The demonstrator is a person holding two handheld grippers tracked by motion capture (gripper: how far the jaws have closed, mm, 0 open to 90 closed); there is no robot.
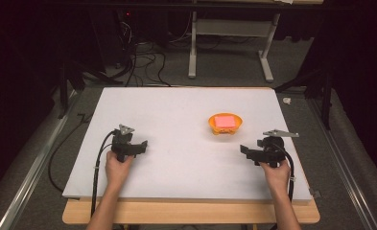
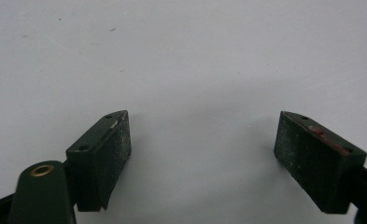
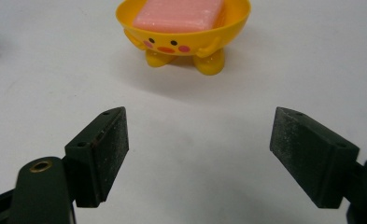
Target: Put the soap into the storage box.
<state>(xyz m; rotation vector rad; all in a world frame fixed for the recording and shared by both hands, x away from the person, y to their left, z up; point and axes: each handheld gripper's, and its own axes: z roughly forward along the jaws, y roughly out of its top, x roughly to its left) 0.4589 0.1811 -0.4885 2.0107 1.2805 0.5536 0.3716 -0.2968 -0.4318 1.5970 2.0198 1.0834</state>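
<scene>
The pink block of soap (image 3: 179,14) sits in the yellow plastic duck-face dish (image 3: 181,35) on the white tabletop (image 1: 176,110). Both jaws spread wide, the right hand-held gripper (image 3: 197,140) should go slowly, straight ahead. The left hand-held gripper (image 2: 202,140) is spread too, holding nothing.

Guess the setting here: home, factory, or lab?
Probably a lab data-collection bench: a white board on a wooden table, dark curtains around it, cables on the floor, and one staged prop, a yellow soap dish holding pink soap.
</scene>
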